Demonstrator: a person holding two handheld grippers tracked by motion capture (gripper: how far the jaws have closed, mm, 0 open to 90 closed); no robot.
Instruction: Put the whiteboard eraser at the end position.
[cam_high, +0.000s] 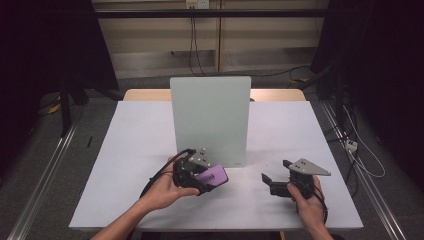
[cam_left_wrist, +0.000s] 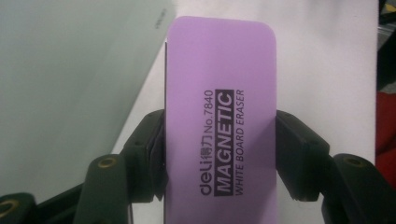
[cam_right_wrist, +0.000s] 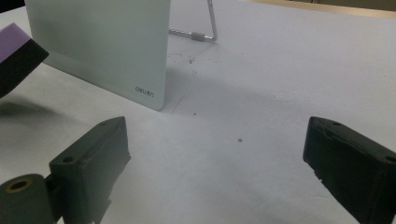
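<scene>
A purple magnetic whiteboard eraser (cam_high: 213, 176) with a black felt underside is clamped in my left gripper (cam_high: 200, 177), just in front of the lower edge of the upright frosted glass board (cam_high: 210, 117). In the left gripper view the eraser (cam_left_wrist: 220, 126) stands lengthwise between the two jaws, its printed label facing the camera, with the board (cam_left_wrist: 70, 84) to the left. My right gripper (cam_high: 274, 176) rests low over the table right of the board, open with nothing between its fingers (cam_right_wrist: 93, 158). The right gripper view shows the board's corner (cam_right_wrist: 102, 51) and the eraser's tip (cam_right_wrist: 16, 53) at the far left.
The white tabletop (cam_high: 125, 150) lies open on both sides of the board. A metal wire stand (cam_right_wrist: 205, 28) props the board from behind. Cables and rails run along the floor past the table's edges.
</scene>
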